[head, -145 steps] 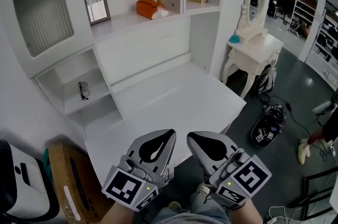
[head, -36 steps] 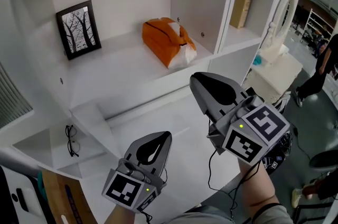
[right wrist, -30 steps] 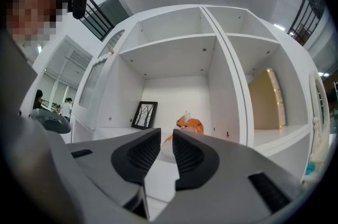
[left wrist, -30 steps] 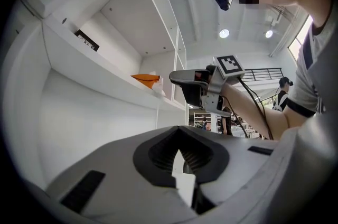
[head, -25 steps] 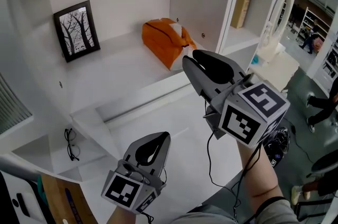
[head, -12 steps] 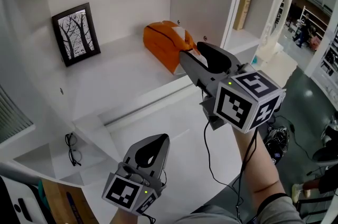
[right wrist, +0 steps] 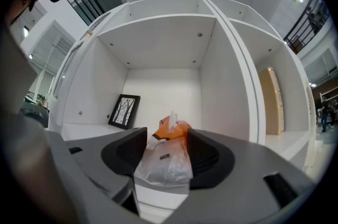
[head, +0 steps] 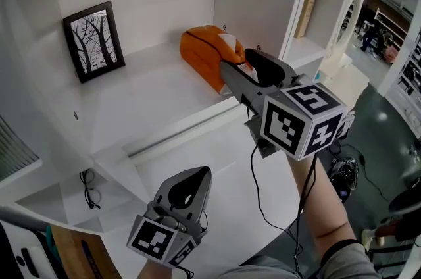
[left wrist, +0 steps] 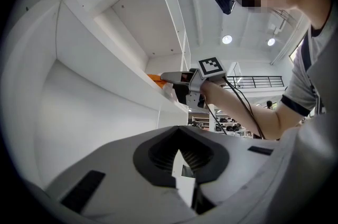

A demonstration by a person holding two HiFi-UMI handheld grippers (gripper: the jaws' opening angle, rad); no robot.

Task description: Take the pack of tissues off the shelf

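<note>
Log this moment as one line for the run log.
stage: reaching to grasp | right gripper: jaws opening around tissue pack, not gripping | pack: on shelf | left gripper: shut, empty, held low

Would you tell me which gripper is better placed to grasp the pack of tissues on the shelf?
Right. The right gripper is up at the shelf with its jaws opening around the near end of the pack of tissues, not yet pressing it. The left gripper hangs low, shut.
</note>
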